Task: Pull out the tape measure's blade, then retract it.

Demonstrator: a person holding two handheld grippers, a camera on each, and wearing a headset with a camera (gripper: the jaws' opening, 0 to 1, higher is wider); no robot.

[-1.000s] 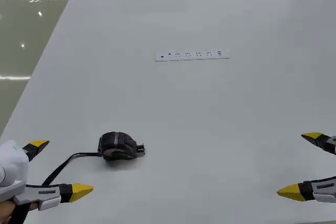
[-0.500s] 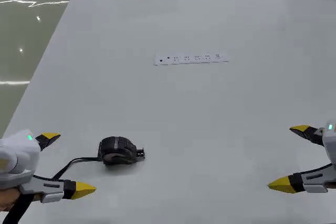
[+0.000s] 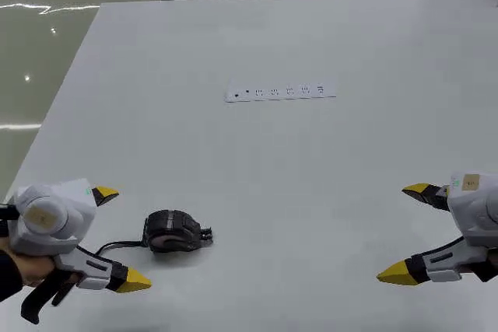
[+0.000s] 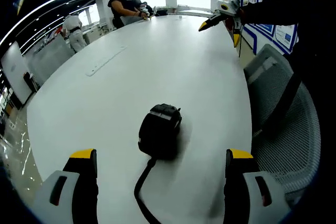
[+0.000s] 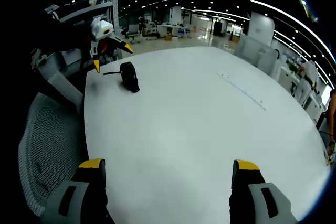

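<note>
Tape measure (image 3: 173,232) sits on the table (image 3: 311,176) near the front-left edge, blade fully in. Left tongs (image 3: 124,235) are much nearer: the case lies just ahead of them, centred between the wide-open jaws in the left gripper view, not touching. Right tongs (image 3: 401,231) are also open and empty, well apart across bare tabletop.

Long axis runs roughly left-right. The black strap (image 3: 117,246) trails back toward the left tongs, and the blade mouth (image 3: 205,232) faces the right tongs. Likely split: left clamps the case, right crosses over to take the hook.

Table is plain white, matte and flat, with a white power strip (image 3: 280,92) lying further back, clear of the work. Glossy floor (image 3: 39,52) to the left. Mesh chair (image 4: 283,124) sits at the near edge.
</note>
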